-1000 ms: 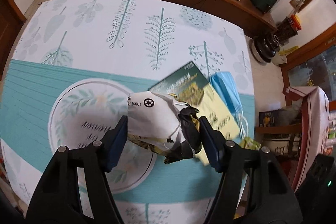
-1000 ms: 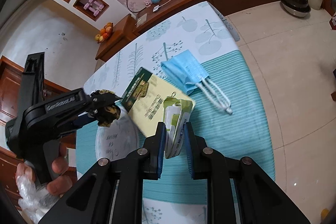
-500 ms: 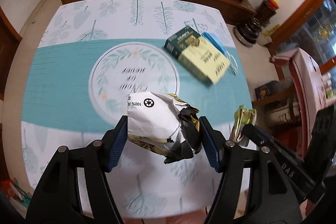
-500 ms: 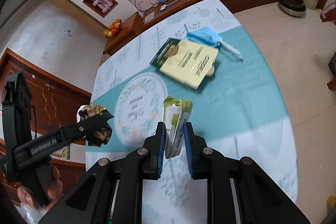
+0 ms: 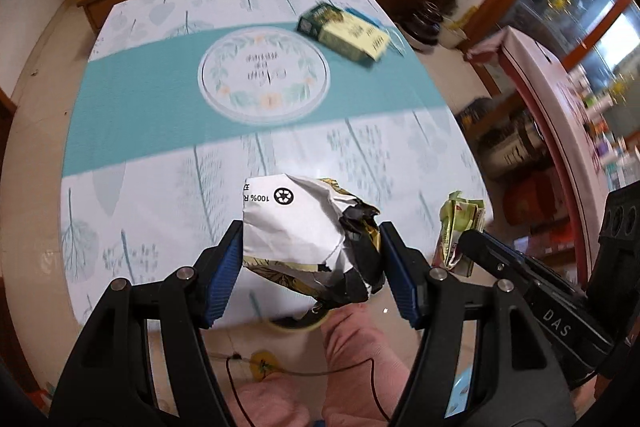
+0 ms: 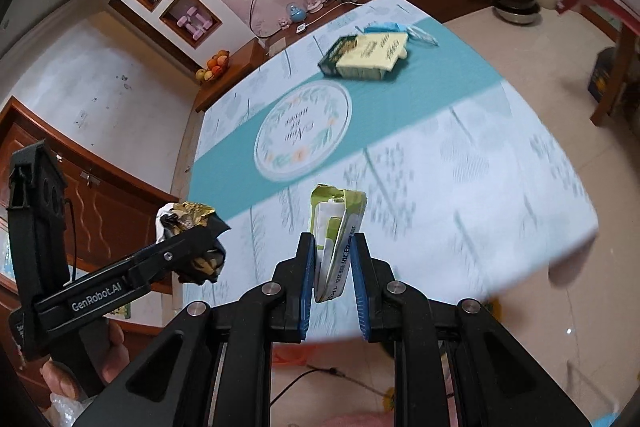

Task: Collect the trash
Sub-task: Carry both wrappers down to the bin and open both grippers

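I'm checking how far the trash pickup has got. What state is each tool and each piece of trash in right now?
Left tool: shut on the crumpled wrapper.
Crumpled wrapper: crushed, held off the table.
Right tool: shut on the green packet.
Green packet: flattened, torn open on top, upright.
Yellow-green box: lying flat on the table.
Blue face mask: lying behind the box, partly hidden.

Both handheld grippers tilt steeply downward side by side. The left gripper (image 5: 312,263) clamps its blue pads wide around a crumpled wrapper (image 5: 308,235); the right gripper (image 6: 332,275) pinches a flattened green carton (image 6: 336,227) between nearly closed pads.
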`<state>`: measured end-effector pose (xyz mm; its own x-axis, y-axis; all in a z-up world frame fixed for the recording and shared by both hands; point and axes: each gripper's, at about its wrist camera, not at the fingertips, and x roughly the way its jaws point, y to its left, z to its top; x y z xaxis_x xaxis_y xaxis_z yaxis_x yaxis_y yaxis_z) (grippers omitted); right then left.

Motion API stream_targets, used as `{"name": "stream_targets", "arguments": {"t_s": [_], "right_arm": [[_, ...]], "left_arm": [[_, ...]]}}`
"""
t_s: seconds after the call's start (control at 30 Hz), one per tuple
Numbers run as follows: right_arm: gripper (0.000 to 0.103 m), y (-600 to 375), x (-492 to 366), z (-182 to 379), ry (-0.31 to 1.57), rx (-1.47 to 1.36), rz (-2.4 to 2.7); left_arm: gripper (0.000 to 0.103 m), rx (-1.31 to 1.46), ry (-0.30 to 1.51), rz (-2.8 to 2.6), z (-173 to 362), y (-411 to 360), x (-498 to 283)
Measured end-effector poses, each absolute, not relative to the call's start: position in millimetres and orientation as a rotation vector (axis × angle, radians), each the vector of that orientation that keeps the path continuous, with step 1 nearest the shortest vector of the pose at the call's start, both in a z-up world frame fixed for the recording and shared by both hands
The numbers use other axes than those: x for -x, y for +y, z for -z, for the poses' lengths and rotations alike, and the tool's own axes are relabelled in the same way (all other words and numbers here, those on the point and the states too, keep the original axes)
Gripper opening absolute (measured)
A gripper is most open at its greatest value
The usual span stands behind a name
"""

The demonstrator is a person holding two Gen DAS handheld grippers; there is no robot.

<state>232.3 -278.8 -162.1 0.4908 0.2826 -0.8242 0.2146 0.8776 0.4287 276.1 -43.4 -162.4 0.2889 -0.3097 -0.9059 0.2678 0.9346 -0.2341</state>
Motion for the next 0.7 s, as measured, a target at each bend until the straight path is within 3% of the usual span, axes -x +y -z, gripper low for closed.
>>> {"name": "stream_targets", "arguments": {"t_s": [0.47, 0.7], "right_arm": [[0.018, -220, -101, 204, 1.215, -0.531, -0.026], [0.018, -232, -87, 264, 1.294, -0.558, -0.006]], "left_arm": [[0.063, -0.052, 1.233, 0.452, 205, -17, -159], [0.063, -0.047, 1.278, 0.44, 272, -33, -137]]}}
